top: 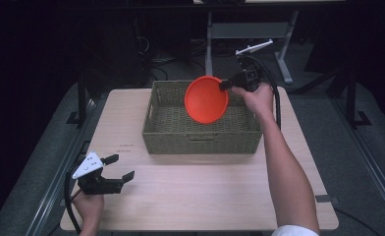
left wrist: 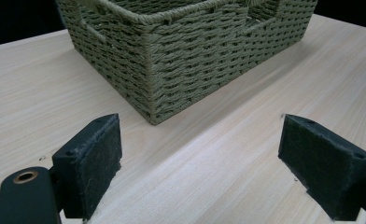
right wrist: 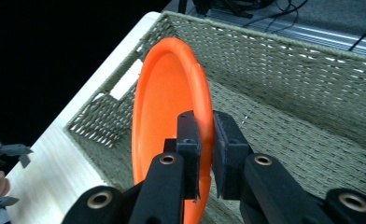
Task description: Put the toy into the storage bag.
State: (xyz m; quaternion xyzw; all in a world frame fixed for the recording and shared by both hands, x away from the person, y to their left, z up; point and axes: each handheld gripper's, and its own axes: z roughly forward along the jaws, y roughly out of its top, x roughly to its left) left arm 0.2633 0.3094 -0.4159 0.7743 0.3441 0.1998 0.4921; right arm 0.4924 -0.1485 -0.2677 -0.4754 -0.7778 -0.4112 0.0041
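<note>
An orange plate (top: 206, 99) hangs on edge above the woven basket (top: 173, 135), held by its rim. My right gripper (top: 225, 85) is shut on that rim at the basket's far right. In the right gripper view the plate (right wrist: 165, 93) stands upright between the two black jaws of the right gripper (right wrist: 207, 133), over the basket's floor (right wrist: 284, 140). My left gripper (top: 121, 168) rests low at the table's near left corner, open with nothing in it. In the left gripper view its pads (left wrist: 95, 154) stand wide apart, facing the basket's corner (left wrist: 153, 60).
The light wooden table (top: 205, 196) has free surface in front of and beside the basket. Dark floor, cables and a metal stand (top: 249, 34) lie beyond the far edge. A person's right forearm (top: 286, 167) crosses the table's right side.
</note>
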